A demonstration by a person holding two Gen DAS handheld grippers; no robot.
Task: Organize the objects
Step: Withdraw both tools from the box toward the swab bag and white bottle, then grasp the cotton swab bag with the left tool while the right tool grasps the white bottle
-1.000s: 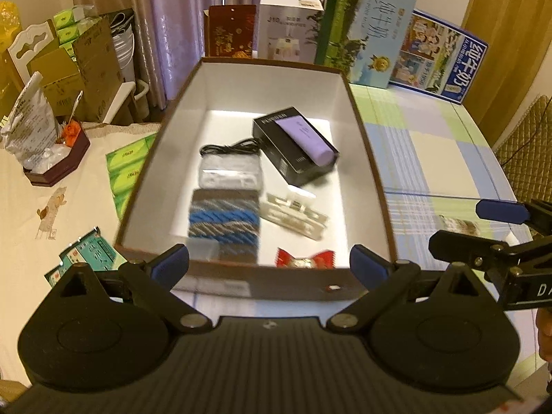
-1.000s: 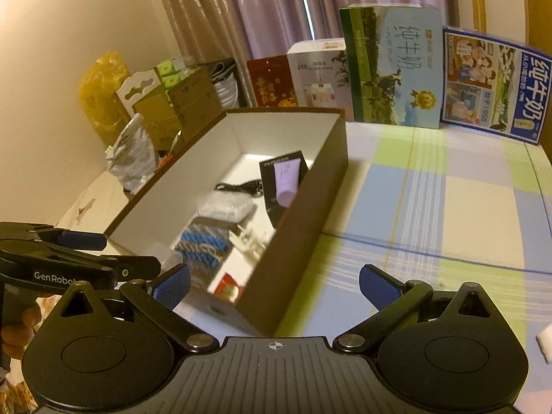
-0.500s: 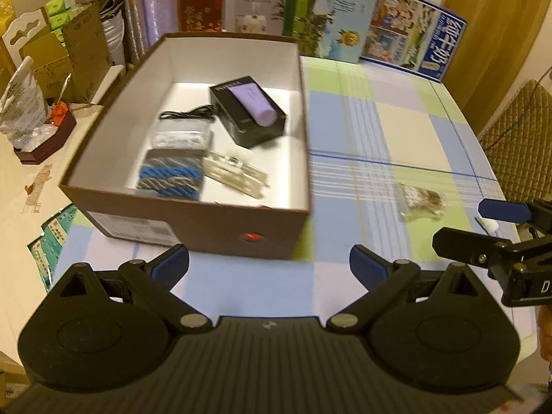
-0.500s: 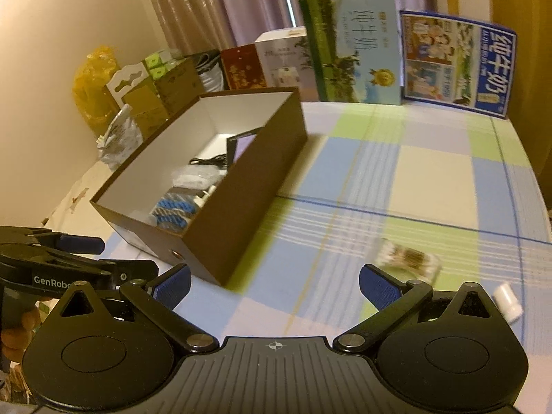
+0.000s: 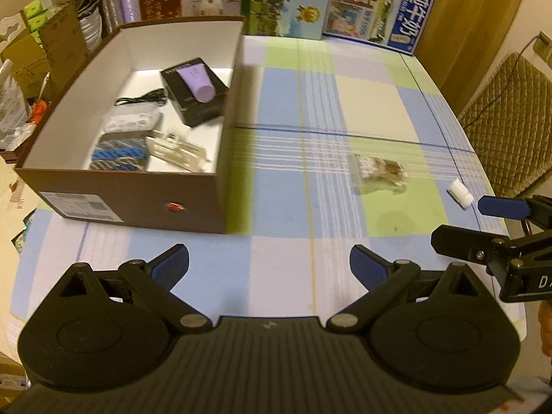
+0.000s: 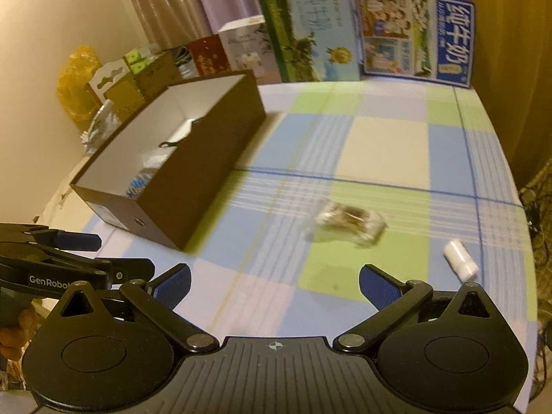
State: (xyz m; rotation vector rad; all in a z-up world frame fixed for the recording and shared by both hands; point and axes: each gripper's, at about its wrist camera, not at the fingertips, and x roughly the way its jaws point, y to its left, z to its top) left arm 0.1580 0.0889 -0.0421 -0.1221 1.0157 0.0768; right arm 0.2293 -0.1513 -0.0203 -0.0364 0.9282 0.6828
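Both grippers empty. Left gripper (image 5: 269, 264): fingers spread wide, nothing between them, held over bare checked tablecloth (image 5: 300, 103). Right gripper (image 6: 274, 283): likewise spread wide and empty, over the cloth.

Brown box (image 5: 138, 193) sits ahead and to the left of the left fingers, open top facing up, so items can be dropped in from above. Inside it: black case with a lilac tube (image 5: 198, 81), black cable (image 5: 141, 98), clear pouch (image 5: 132, 120), blue braided item (image 5: 119, 151), white plastic piece (image 5: 179, 146). These lie flat on the box floor, side by side.

Two loose items outside the box, presumably the ones left to sort:
- clear packet with brown contents (image 6: 348, 222), just ahead of the right fingers, slightly right of their midline; blurred, contents not identifiable.
- small white cylinder (image 6: 460, 264), beyond the right fingertip (image 6: 379, 288) and outward, near the table edge.

Judgement: wide spacing of the right fingers suits approaching the packet, which lies flat and looks soft. The left gripper stands back, likely keeping clear of the path to the box.
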